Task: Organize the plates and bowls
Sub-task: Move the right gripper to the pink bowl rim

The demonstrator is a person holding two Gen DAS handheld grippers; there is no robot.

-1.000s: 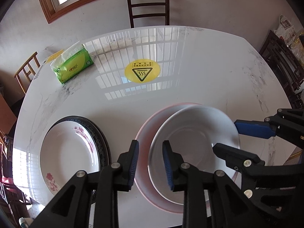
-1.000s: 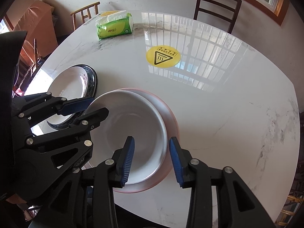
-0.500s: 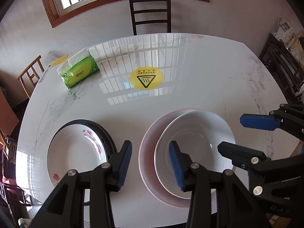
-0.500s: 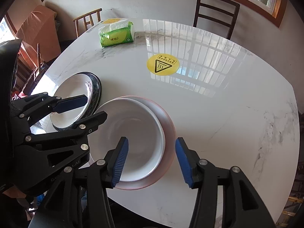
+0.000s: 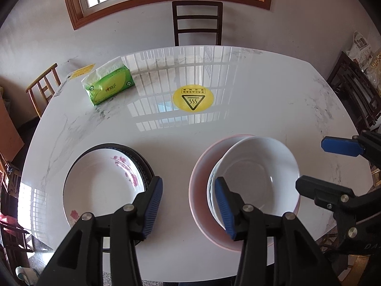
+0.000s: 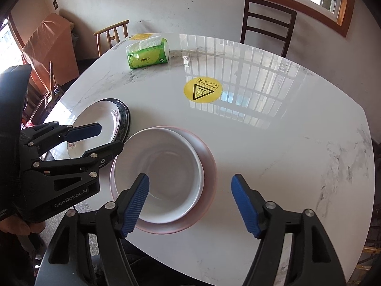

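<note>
A white bowl sits nested in a wider pink bowl near the table's front edge. To its left, a white plate with pink flowers lies on a dark-rimmed plate. My left gripper hovers over the bowls' left side. Its jaws are opening and its pads touch nothing. My right gripper hovers above the bowls' right side. Its jaws are opening wide too, and its pads press on nothing.
A green tissue pack lies at the far left of the white marble table. A round yellow heat sticker marks the middle. A dark chair and a wooden chair stand around it.
Both grippers have opened wider and drawn back and up from the bowls. The white bowl stays resting in the pink one.
</note>
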